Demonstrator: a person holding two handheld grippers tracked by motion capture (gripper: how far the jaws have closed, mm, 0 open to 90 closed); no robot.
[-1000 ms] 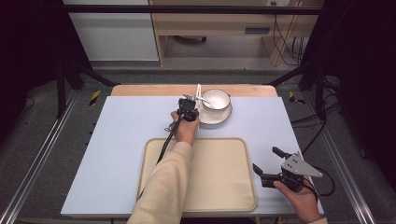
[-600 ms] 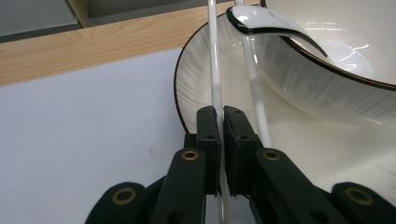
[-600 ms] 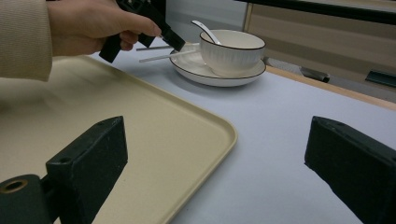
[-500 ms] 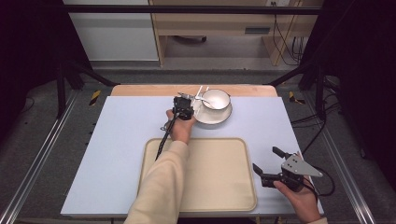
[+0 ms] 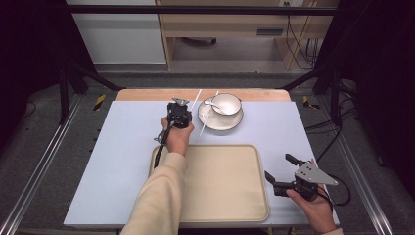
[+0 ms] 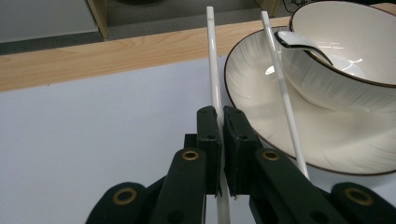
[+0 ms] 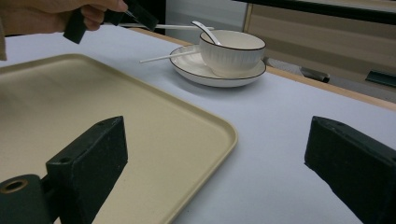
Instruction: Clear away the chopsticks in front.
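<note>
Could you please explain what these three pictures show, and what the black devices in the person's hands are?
A person holds hand-operated tongs in each hand. One camera looks down from above; the others ride on each tool, looking along its black jaws. On the pale blue table lie a beige tray and a saucer carrying a bowl with a spoon. The left tongs are shut on one white chopstick; the other chopstick leans on the saucer. The right tongs wait open beside the tray.
</note>
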